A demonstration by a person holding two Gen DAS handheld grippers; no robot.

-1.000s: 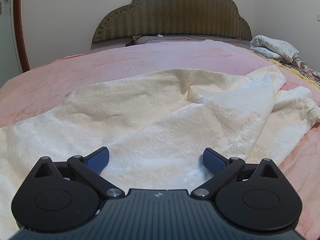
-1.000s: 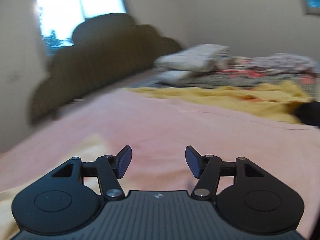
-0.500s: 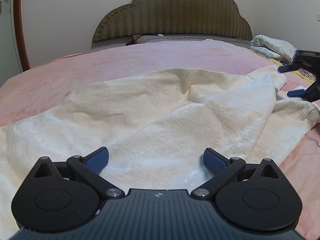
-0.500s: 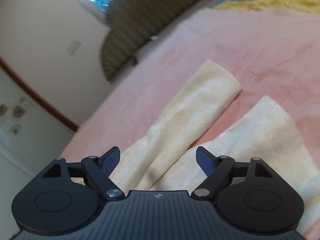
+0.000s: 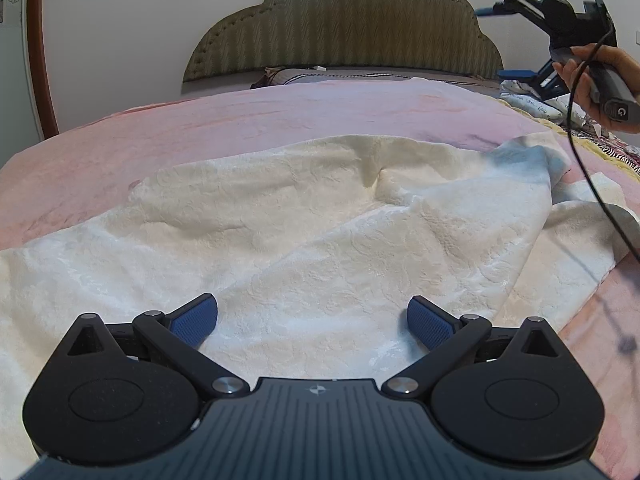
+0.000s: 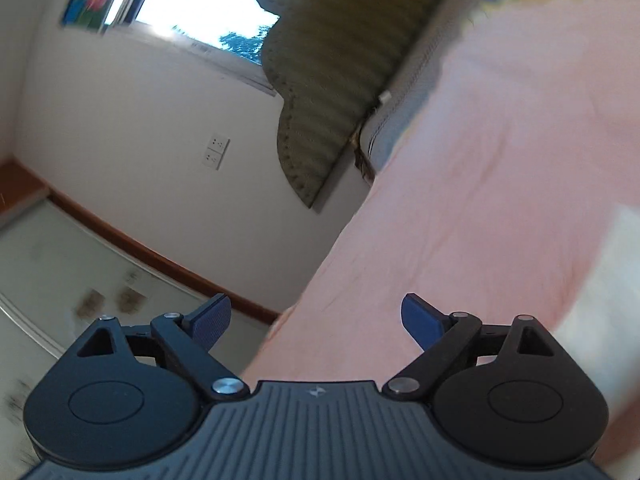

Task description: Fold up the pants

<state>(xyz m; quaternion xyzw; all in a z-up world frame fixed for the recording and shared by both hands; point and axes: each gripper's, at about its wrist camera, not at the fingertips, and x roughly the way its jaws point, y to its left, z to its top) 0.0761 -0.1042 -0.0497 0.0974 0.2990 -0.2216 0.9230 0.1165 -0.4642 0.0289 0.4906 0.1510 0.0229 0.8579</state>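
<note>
**Both jaws released over the cream pants**

I am holding my left gripper (image 5: 313,322) with its blue ribbed pads spread wide, nothing clamped between them, hovering just above the cream, textured-fabric pants (image 5: 304,216). The pants are lying rumpled on the pink bedspread (image 5: 248,120), spreading from my jaws toward twelve o'clock, with one leg running off to nine o'clock and a folded layer trailing toward three o'clock. A crease is puckering the cloth near the middle of the far edge.

My right gripper (image 6: 316,318) is opening its jaws, and nothing is sitting between them; it is rolled sideways and raised off the bed, looking across bare pink bedspread toward the wall. In the left wrist view it is showing at two o'clock (image 5: 502,42), carried by my right hand (image 5: 596,76), with a black cable (image 5: 588,176) dangling down over the pants' right edge.

Beyond the bedspread, at twelve o'clock, the olive scalloped padded headboard (image 5: 344,24) is standing against the white wall.
</note>
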